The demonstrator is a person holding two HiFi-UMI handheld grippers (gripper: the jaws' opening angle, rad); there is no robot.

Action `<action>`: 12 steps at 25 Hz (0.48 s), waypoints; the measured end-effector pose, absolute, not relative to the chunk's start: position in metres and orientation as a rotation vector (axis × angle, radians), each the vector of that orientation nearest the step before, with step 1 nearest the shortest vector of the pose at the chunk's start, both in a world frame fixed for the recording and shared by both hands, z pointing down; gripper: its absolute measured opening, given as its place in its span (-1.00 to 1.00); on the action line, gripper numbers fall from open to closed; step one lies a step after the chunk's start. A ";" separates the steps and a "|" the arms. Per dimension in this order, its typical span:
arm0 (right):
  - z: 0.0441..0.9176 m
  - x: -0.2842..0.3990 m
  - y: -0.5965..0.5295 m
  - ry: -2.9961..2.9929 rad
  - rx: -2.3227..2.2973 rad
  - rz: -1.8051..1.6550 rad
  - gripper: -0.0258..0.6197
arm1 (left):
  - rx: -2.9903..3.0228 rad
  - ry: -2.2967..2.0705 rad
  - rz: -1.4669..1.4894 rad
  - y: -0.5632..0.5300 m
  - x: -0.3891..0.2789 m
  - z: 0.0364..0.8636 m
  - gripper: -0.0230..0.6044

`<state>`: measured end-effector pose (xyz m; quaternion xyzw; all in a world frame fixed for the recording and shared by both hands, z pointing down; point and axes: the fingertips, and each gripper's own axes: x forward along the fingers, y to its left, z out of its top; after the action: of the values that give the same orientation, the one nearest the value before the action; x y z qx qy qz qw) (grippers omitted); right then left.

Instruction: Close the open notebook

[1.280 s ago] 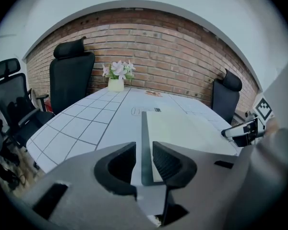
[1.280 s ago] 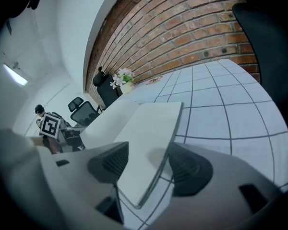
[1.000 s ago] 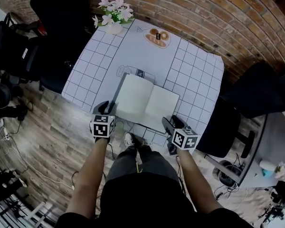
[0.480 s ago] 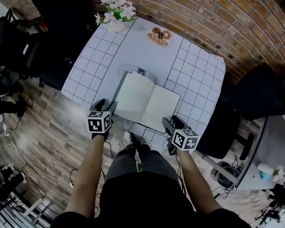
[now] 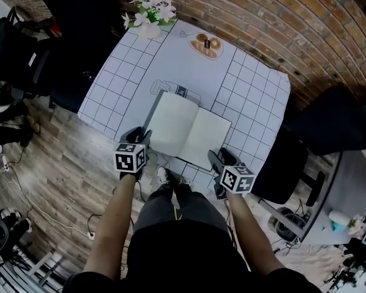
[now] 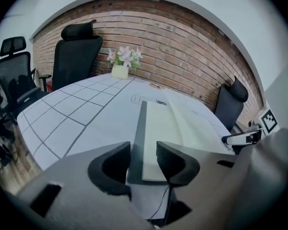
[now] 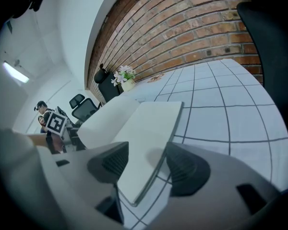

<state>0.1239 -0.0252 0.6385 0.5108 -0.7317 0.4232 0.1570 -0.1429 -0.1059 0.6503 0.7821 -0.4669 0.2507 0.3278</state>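
Note:
The notebook (image 5: 189,130) lies open and flat on the checked tablecloth (image 5: 244,84), blank pages up. My left gripper (image 5: 138,138) sits at its near left corner. In the left gripper view the dark cover edge and page stack (image 6: 156,133) run between the jaws of the left gripper (image 6: 143,162). Those jaws are closing, with a small gap still showing. My right gripper (image 5: 218,159) is at the near right corner. In the right gripper view that corner of the notebook (image 7: 139,128) lies between the spread jaws of the right gripper (image 7: 146,164).
A vase of pink flowers (image 5: 147,16) and a plate of pastries (image 5: 204,43) stand at the table's far side. Black office chairs stand at the far left (image 5: 79,17) and at the right (image 5: 335,121). The table's near edge is just before my grippers.
The left gripper shifted and rolled slightly at the notebook's left corner. The right gripper and the notebook stayed put.

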 end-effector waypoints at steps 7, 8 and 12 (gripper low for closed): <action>0.639 0.125 -0.025 -2.099 1.468 1.212 -0.16 | 2.013 -1.183 0.611 -0.106 -0.143 0.650 -0.53; 0.639 0.125 -0.025 -2.099 1.468 1.211 -0.16 | 2.014 -1.180 0.608 -0.105 -0.143 0.650 -0.60; 0.639 0.125 -0.025 -2.100 1.468 1.210 -0.16 | 1.998 -1.187 0.578 -0.106 -0.144 0.648 -0.82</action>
<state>0.1248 -0.0253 0.6387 0.5121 -0.7322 0.4219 0.1536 -0.1439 -0.1058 0.6485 0.7768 -0.4615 0.2246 0.3648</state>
